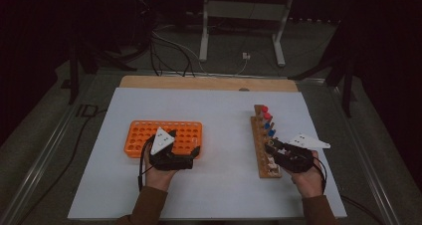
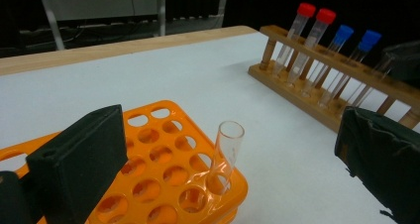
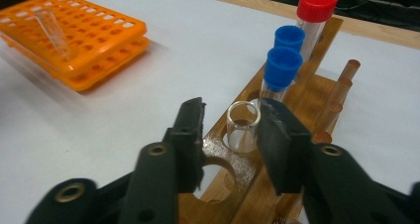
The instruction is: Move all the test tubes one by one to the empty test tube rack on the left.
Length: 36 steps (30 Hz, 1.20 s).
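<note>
One uncapped clear tube [image 3: 243,126] stands upright in a hole of the wooden rack [image 3: 237,179], near the right edge of the table, and it is exactly between the jaws of the right gripper [image 3: 232,130]; its long axis is vertical, so the jaws come at it from the two sides, just below its rim. These jaws are narrowly apart around the tube; one pad seems to touch the glass while the other leaves a small gap, though I cannot be sure from this angle. Just behind it in the same rack stand two blue-capped tubes [image 3: 282,68] and two red-capped tubes [image 3: 316,8], very near, so a lift must go straight up. Well apart, toward the left edge, the left gripper [image 2: 228,154] has its jaws wide apart over the orange rack [image 2: 163,184], holding nothing; a second clear tube [image 2: 225,154] leans in a corner hole there, free between them. The right hand [image 1: 307,177] is clearly the nearer one.
</note>
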Available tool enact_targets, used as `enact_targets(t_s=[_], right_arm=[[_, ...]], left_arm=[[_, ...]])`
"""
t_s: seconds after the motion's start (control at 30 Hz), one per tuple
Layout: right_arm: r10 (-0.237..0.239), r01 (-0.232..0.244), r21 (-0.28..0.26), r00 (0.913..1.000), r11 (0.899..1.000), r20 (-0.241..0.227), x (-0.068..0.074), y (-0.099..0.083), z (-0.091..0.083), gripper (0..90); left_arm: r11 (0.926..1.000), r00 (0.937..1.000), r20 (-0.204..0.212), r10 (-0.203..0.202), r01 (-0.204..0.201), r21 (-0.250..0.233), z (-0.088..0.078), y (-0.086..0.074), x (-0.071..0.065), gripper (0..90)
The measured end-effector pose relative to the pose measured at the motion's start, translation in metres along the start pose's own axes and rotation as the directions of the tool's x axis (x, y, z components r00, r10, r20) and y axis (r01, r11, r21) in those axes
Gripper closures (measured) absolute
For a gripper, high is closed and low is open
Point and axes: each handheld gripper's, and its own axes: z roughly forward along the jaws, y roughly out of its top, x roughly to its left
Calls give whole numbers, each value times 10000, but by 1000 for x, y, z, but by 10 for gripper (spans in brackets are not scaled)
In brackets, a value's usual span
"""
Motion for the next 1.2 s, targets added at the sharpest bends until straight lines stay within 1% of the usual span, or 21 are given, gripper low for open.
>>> enact_targets(t_s=[0.03, 0.1, 0.13, 0.17, 0.23, 0.33, 0.57, 0.7, 0.9, 1.03, 1.2], right_arm=[[-84, 83, 56, 9999, 9999, 120, 2, 0, 3, 673], [-117, 116, 86, 9998, 9999, 185, 2, 0, 4, 690], [-282, 277, 146, 9988, 9995, 398, 4, 0, 7, 716], [-365, 358, 163, 9983, 9992, 464, 4, 0, 8, 718], [-381, 372, 179, 9978, 9991, 540, 5, 0, 9, 717], [-329, 324, 101, 9978, 9994, 568, 5, 1, 12, 710], [-273, 274, -4, 9967, 9996, 770, 6, 1, 16, 754], [-291, 291, 16, 9964, 9996, 791, 6, 3, 15, 757], [-134, 136, -20, 9964, 9999, 838, 6, 10, 8, 758], [-89, 101, -148, 9963, 9998, 849, 5, 16, 2, 758], [86, -52, -480, 9975, 9988, 699, 5, 23, -6, 758]], left_arm=[[10000, 10000, -22, -52, 52, -6, 0, 0, 1, 7], [10000, 10000, -65, -31, 31, -3, -1, 0, 1, 12], [10000, 10000, -24, -80, 80, 27, 0, 0, 2, 13], [9999, 9999, 26, -100, 99, 33, 0, 0, 2, 21], [9999, 9999, 77, -112, 112, 27, 0, 0, 3, 32], [9999, 9999, 75, -102, 102, 35, 0, 0, 3, 32], [9997, 9996, 123, -236, 236, 53, 1, 0, 3, 18], [9997, 9995, 190, -245, 243, 103, 2, 1, 1, 18], [9997, 9997, 231, -110, 105, 225, 4, 1, 0, 19], [9997, 9996, 263, -106, 99, 236, 5, 0, -1, 19], [9997, 9996, 259, -55, 48, 254, 6, 1, -3, 22]])
